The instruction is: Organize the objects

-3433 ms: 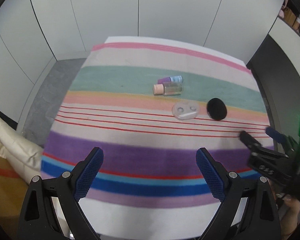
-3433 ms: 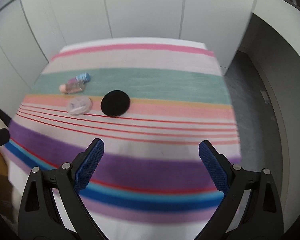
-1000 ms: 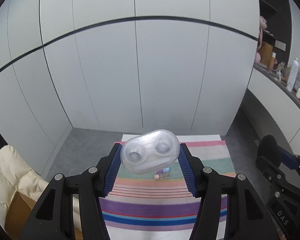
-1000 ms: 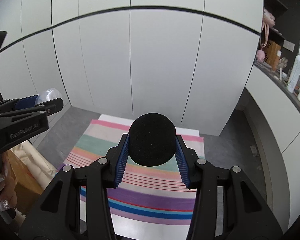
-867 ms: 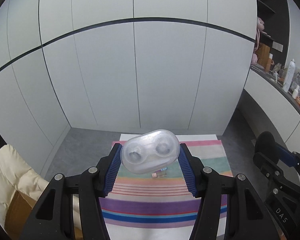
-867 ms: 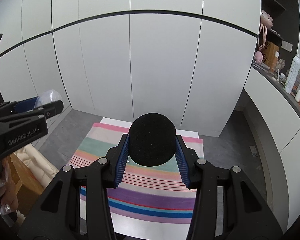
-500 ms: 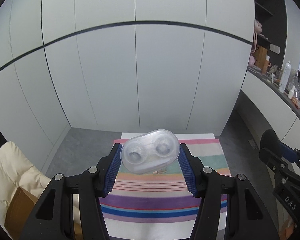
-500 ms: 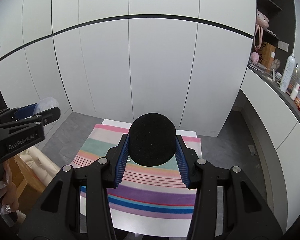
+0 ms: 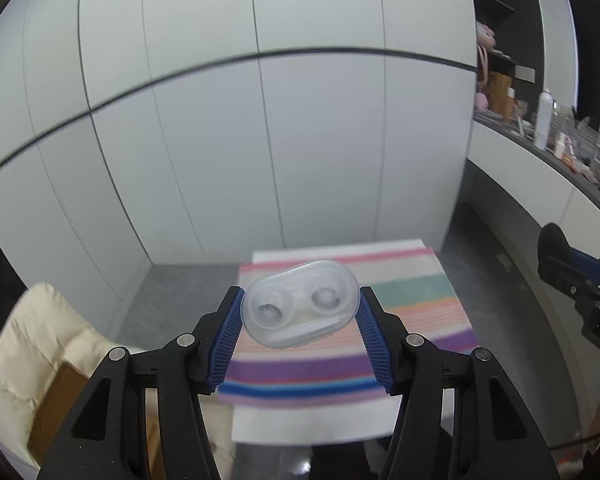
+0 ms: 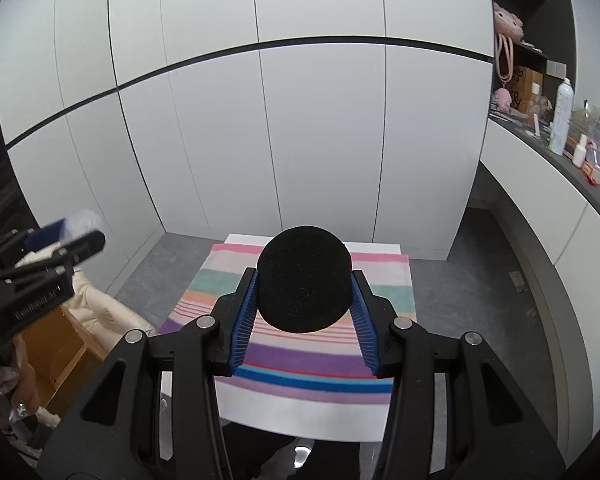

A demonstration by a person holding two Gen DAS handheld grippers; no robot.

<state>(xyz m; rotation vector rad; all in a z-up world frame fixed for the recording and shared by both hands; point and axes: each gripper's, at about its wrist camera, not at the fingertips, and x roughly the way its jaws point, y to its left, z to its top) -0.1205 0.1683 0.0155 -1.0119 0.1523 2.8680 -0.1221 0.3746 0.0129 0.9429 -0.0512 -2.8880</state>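
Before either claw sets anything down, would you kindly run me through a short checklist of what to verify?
1. Left claw shut on the clear case: ok, pads press both ends.
2. Case level: not ok, it tilts slightly, left end lower.
3. Right claw shut on the black sponge: ok, gripped on both sides.
4. Both loads lifted off the striped cloth: ok, it lies far below.
5. Place to put them: cannot tell, no box or tray is in view.
6. Claws apart from each other: ok.
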